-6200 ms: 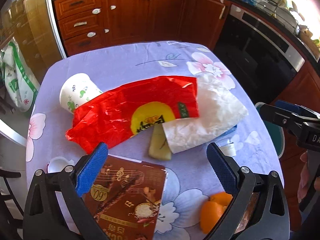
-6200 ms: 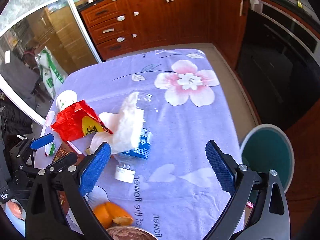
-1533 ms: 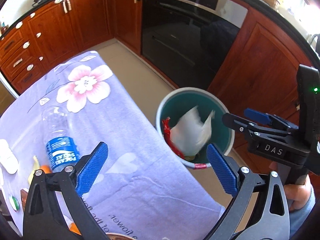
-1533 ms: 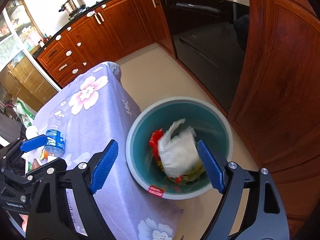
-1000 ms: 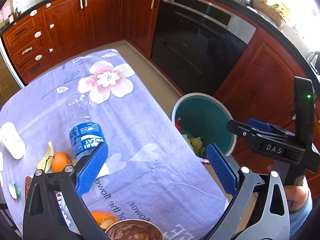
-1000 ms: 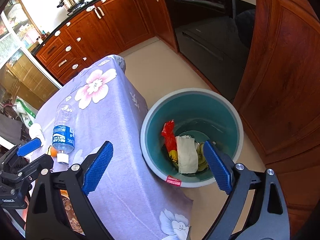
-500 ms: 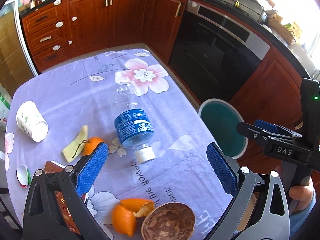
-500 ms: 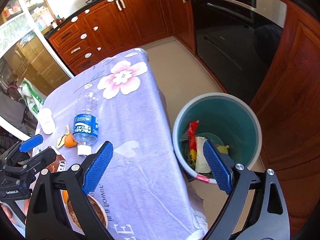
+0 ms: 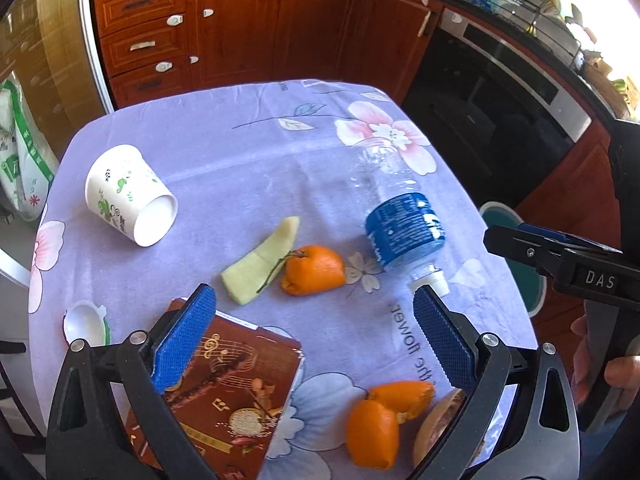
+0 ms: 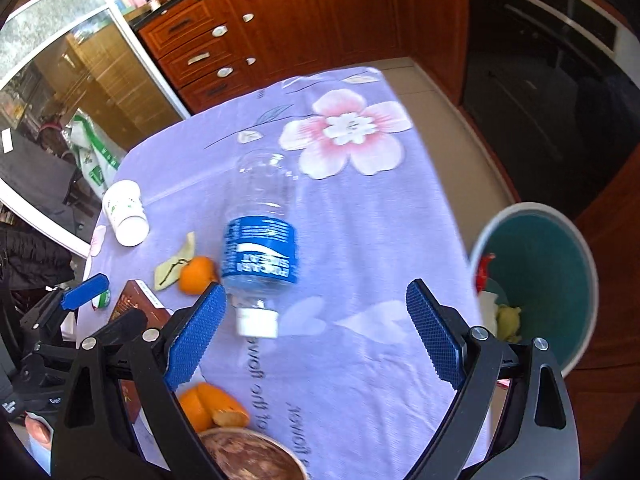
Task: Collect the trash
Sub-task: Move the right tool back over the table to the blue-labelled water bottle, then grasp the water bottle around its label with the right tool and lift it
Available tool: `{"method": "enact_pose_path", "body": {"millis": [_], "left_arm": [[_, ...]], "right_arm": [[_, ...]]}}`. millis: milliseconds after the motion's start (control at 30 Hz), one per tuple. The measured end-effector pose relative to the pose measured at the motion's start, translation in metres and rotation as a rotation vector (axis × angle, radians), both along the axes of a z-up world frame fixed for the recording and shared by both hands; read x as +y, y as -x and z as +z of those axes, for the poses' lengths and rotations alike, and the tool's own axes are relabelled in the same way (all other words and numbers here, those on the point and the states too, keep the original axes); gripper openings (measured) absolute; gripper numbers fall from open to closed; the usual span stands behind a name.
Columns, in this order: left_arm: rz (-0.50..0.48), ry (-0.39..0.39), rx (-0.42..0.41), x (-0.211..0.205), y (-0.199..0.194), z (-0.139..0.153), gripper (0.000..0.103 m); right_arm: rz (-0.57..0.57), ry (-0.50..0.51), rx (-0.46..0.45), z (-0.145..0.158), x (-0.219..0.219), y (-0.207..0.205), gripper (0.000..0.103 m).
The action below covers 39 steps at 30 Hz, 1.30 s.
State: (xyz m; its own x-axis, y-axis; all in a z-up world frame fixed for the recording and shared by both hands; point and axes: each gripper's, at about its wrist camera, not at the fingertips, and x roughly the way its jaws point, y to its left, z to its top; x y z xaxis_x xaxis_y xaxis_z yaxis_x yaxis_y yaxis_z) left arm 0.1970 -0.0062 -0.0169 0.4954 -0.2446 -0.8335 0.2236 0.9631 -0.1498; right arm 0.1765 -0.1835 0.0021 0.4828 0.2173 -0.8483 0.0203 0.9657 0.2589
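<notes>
A clear plastic bottle [image 9: 400, 216] with a blue label lies on the lilac tablecloth [image 9: 240, 152]; it also shows in the right wrist view [image 10: 262, 240]. A paper cup [image 9: 128, 196] lies on its side at the left. A pale peel strip [image 9: 262, 260] and orange peel [image 9: 314, 270] lie mid-table. A brown box [image 9: 224, 396] and more orange peel [image 9: 380, 420] lie near me. My left gripper [image 9: 314, 344] is open and empty above the box and peels. My right gripper [image 10: 316, 332] is open and empty over the bottle's cap end. The teal bin [image 10: 540, 272] holds red and white trash.
A brown bowl [image 10: 252, 456] sits at the table's near edge. A small white lid [image 9: 86, 322] lies at the left edge. Wooden cabinets [image 9: 240, 24] and a black oven [image 9: 500, 92] stand behind. The bin stands on the floor right of the table.
Both grippers have swung back from the bin toward the table. The red wrapper and white paper seen on the table earlier now lie in the bin. Both grippers stay open.
</notes>
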Motion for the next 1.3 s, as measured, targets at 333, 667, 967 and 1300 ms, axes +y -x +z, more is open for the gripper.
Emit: {"method": "enact_pose_path", "body": {"millis": [333, 667, 967, 1300], "left_arm": [[0.048, -0.022, 0.016, 0.042, -0.02, -0.021, 0.099], [0.027, -0.036, 0.045, 0.043, -0.031, -0.035, 0.099], [-0.006, -0.043, 0.055, 0.024, -0.034, -0.039, 0.099], [-0.067, -0.084, 0.043, -0.007, -0.031, -0.041, 0.099]], "right_arm": [[0.071, -0.01, 0.048, -0.029, 0.047, -0.047, 0.087], [0.101, -0.029, 0.084, -0.053, 0.055, -0.065, 0.068], [0.107, 0.005, 0.045, -0.048, 0.049, -0.054, 0.062], [0.054, 0.016, -0.004, -0.026, 0.02, -0.034, 0.062]]}}
